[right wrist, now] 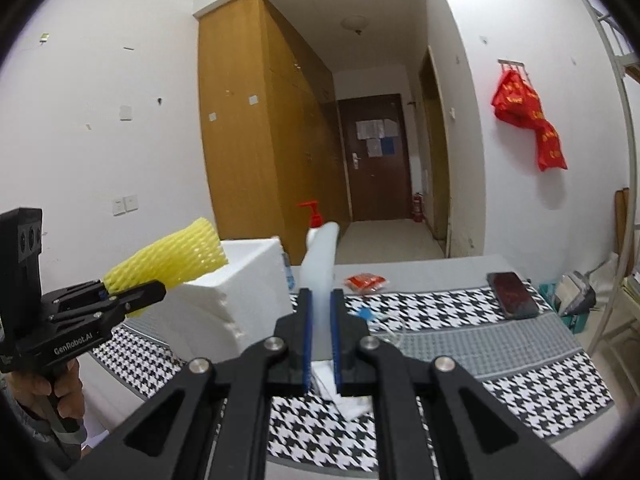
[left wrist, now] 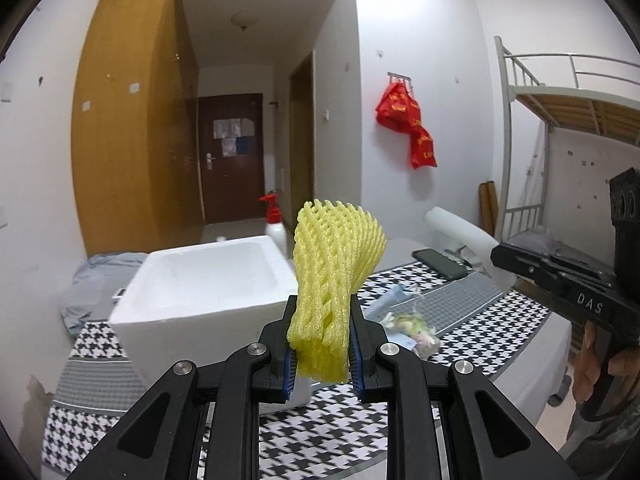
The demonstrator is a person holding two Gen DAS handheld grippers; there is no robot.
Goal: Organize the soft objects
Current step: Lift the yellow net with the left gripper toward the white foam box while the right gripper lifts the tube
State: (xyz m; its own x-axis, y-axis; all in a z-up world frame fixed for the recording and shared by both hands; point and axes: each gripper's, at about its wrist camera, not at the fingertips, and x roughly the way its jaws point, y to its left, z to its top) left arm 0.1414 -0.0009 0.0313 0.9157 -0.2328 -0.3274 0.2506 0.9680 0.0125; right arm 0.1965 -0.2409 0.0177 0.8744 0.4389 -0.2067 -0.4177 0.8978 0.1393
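Note:
In the left wrist view my left gripper (left wrist: 323, 308) is shut on a yellow foam net sleeve (left wrist: 336, 248) that stands upright between the blue pads, above the houndstooth cloth. A white foam box (left wrist: 200, 280) sits open just behind it on the left. In the right wrist view my right gripper (right wrist: 321, 296) is shut on a thin white foam sheet (right wrist: 320, 256) that rises and curls over at the top. The left gripper (right wrist: 156, 290) and the yellow net (right wrist: 172, 260) show at the left, close to the foam box (right wrist: 240, 300). The right gripper (left wrist: 508, 256) enters from the right edge.
A houndstooth cloth (right wrist: 440, 308) covers the table. On it lie a dark phone (right wrist: 512, 294), a red packet (right wrist: 366, 282) and a clear packet with a small toy (left wrist: 408, 328). A red-topped spray bottle (left wrist: 274, 220) stands behind the box. A bunk bed frame (left wrist: 560, 100) is at right.

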